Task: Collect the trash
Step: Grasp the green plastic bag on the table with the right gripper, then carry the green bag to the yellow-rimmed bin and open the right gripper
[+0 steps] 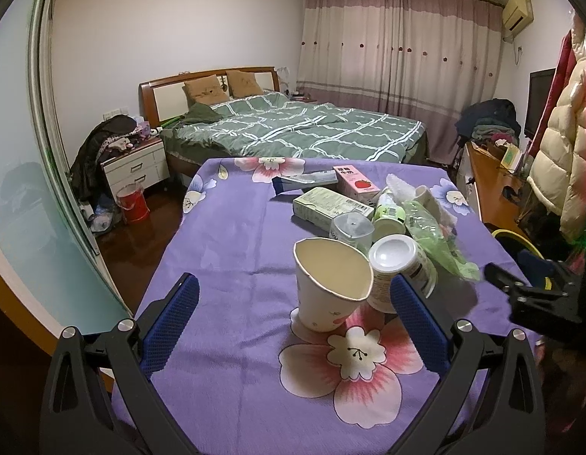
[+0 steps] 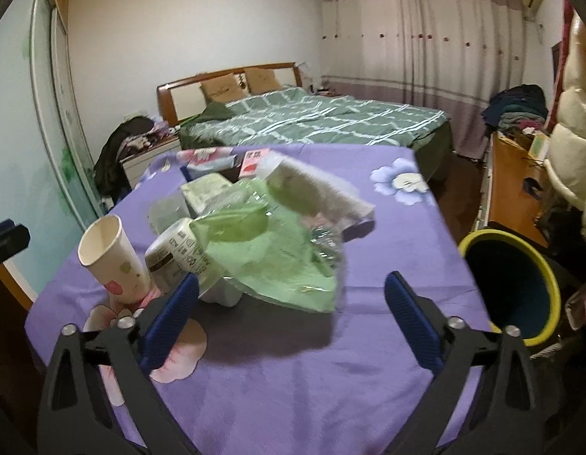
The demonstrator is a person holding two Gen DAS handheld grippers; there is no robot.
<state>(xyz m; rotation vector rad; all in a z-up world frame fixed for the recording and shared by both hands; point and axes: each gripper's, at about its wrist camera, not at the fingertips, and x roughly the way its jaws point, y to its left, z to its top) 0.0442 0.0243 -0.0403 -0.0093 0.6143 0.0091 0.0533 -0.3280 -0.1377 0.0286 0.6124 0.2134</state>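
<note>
A pile of trash lies on the purple flowered tablecloth (image 1: 232,235). A dented white paper cup (image 1: 329,284) stands nearest, between the fingers of my open left gripper (image 1: 295,301). Beside it lies a white bottle (image 1: 401,265), then a crumpled green plastic wrapper (image 1: 433,239), a green box (image 1: 331,208) and a pink carton (image 1: 355,182). In the right wrist view my right gripper (image 2: 291,299) is open and empty, just in front of the green wrapper (image 2: 270,254); the cup (image 2: 113,258) stands to its left. A yellow-rimmed bin (image 2: 513,284) stands off the table's right edge.
A bed (image 1: 300,129) with a green checked cover stands beyond the table. A nightstand (image 1: 135,165) and a red bucket (image 1: 132,203) are at the left. A wooden desk (image 1: 490,185) and hanging coats (image 1: 566,144) are at the right.
</note>
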